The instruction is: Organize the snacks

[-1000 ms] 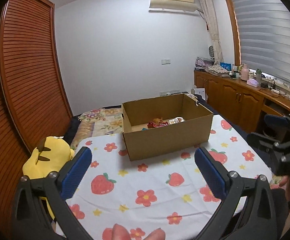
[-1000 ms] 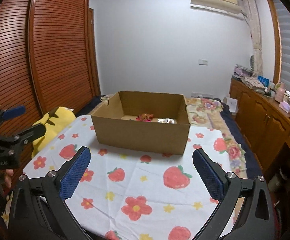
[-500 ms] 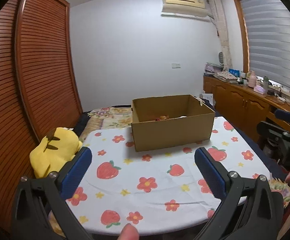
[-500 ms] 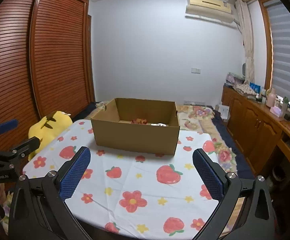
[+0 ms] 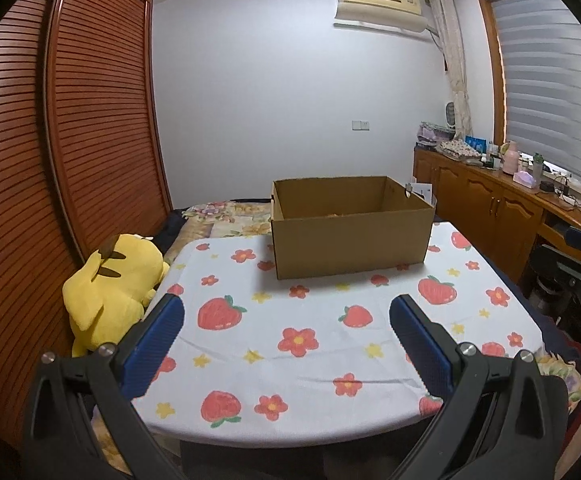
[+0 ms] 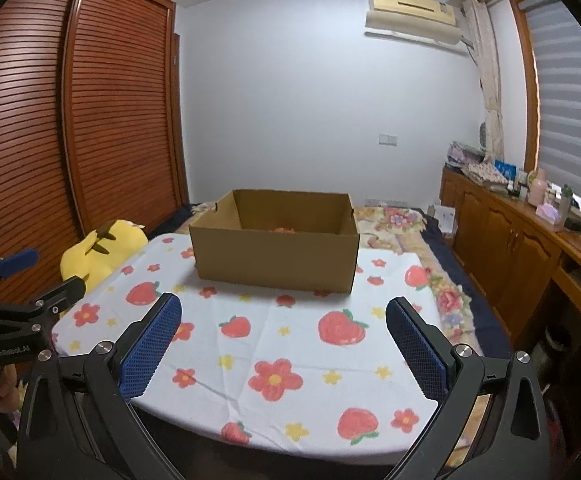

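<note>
- Now: cardboard box (image 5: 350, 228) sits straight ahead on bench (image 5: 330, 344), long axis crosswise.
- Left gripper (image 5: 286, 344) and right gripper (image 6: 282, 344) equally distant, fingers spread, empty.

"GenRobot.AI" (small, white) on left gripper (image 6: 30, 276) body

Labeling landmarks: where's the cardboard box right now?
In both wrist views the cardboard box sits centred at the far end of the strawberry-print tablecloth, with the yellow plush toy off the table's left edge.
</note>
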